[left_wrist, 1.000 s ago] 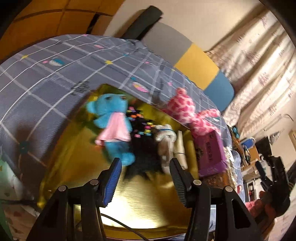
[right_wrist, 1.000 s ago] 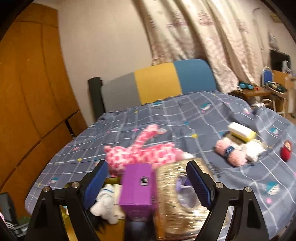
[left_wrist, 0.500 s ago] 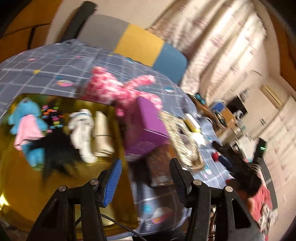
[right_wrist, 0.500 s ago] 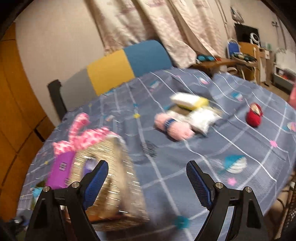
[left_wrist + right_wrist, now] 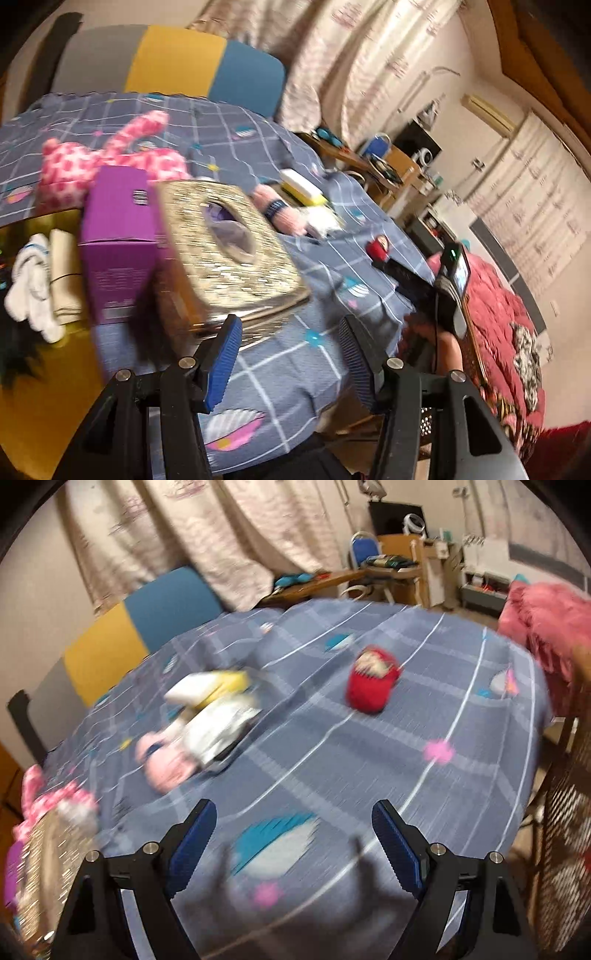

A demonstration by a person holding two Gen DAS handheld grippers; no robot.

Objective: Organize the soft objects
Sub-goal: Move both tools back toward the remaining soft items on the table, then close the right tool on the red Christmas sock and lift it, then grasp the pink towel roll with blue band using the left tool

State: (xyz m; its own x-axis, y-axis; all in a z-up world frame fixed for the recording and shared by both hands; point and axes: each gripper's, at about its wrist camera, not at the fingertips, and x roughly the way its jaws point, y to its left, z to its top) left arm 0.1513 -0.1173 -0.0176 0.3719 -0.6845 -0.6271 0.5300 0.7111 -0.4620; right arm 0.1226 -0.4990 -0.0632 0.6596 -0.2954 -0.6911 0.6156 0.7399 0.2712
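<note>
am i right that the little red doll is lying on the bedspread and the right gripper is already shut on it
Not quite. The little red doll does lie on the bedspread, but the right gripper is open and empty, with only fabric between its jaws and the doll well ahead of it. The right wrist view shows this.

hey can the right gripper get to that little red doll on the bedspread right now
Probably yes. The right gripper is open and empty, and only bare bedspread lies between it and the red doll.
</note>
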